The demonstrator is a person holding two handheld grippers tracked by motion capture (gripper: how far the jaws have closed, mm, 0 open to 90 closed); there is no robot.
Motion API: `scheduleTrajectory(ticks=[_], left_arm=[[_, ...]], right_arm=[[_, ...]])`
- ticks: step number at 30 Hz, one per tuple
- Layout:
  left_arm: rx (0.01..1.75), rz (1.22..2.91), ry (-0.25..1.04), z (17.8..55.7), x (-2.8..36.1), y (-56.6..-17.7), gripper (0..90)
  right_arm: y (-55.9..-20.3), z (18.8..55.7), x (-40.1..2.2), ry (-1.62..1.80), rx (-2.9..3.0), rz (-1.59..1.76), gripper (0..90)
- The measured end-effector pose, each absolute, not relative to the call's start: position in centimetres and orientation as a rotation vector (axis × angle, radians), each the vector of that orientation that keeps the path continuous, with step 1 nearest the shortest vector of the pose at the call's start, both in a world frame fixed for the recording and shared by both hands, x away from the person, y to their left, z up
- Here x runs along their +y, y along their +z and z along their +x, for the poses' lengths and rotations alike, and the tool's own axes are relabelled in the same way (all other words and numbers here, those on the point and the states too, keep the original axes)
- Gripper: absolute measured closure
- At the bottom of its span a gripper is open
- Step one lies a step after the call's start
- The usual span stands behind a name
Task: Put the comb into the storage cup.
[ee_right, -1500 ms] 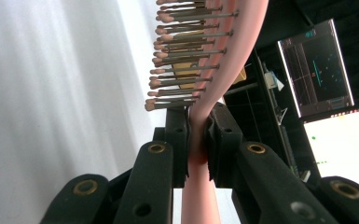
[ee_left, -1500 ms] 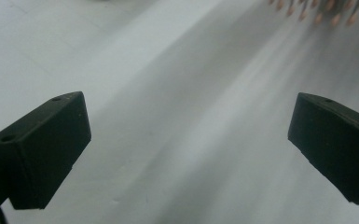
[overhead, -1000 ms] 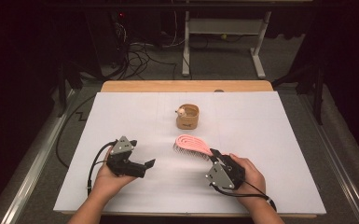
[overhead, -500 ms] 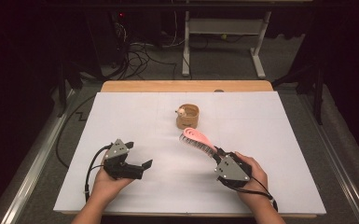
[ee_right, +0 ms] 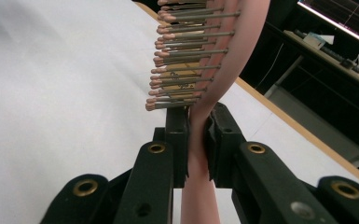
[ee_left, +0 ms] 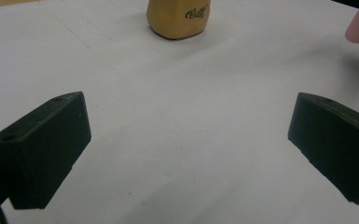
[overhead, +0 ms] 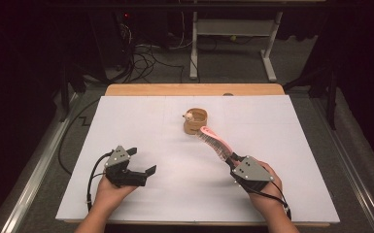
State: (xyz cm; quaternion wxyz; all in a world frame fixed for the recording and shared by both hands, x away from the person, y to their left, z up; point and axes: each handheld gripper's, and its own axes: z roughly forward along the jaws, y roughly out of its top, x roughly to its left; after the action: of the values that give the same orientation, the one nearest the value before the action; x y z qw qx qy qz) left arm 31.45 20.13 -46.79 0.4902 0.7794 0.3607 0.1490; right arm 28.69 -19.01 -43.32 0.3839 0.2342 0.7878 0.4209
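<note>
Right gripper point(overhead: 232, 160): we see it pinching the pink hairbrush point(overhead: 214, 142), raised off the counter point(overhead: 272, 126).
Left gripper point(overhead: 141, 161): we see it spread, holding nothing.

- cup point(overhead: 195, 121) on table point(overhead: 141, 121), toward the far edge, about mid-width;
- brush point(overhead: 215, 141) just right of and nearer than cup, clamped in right gripper point(overhead: 234, 162);
- left gripper point(overhead: 141, 162) well left, over near half

Desk point(overhead: 141, 121) sheet lit evenly from overhead, near blown-out white; room beyond it almost black. Left tongs point(ee_left: 186, 140) view: soft, faint shadows under each jaw, pale smear of shadow ahead at right, jaws slightly soft-focus. Right tongs point(ee_right: 196, 135) view: brush point(ee_right: 200, 56) bristles sharp, background past them blurred and dark.
</note>
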Motion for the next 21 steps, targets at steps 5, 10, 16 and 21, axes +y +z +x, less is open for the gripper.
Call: scheduleTrajectory(ticks=[5, 10, 16, 21], left_arm=[[0.881, 1.885, 0.360, 31.3, 20.2, -46.9, 0.0], [0.887, 1.866, 0.362, 31.0, 20.5, -47.0, 0.0], [0.879, 1.853, 0.360, 30.8, 20.7, -47.0, 0.0], [0.871, 1.848, 0.366, 30.6, 20.8, -47.0, 0.0]], right_arm=[[-43.3, 28.8, -19.5, 1.112, 2.006, 0.647, 81.6], [-43.3, 29.0, -20.2, 1.163, 1.996, 0.699, 81.6], [-43.4, 29.2, -20.8, 1.221, 1.982, 0.756, 81.6], [-43.3, 29.4, -21.4, 1.271, 1.966, 0.796, 81.6]])
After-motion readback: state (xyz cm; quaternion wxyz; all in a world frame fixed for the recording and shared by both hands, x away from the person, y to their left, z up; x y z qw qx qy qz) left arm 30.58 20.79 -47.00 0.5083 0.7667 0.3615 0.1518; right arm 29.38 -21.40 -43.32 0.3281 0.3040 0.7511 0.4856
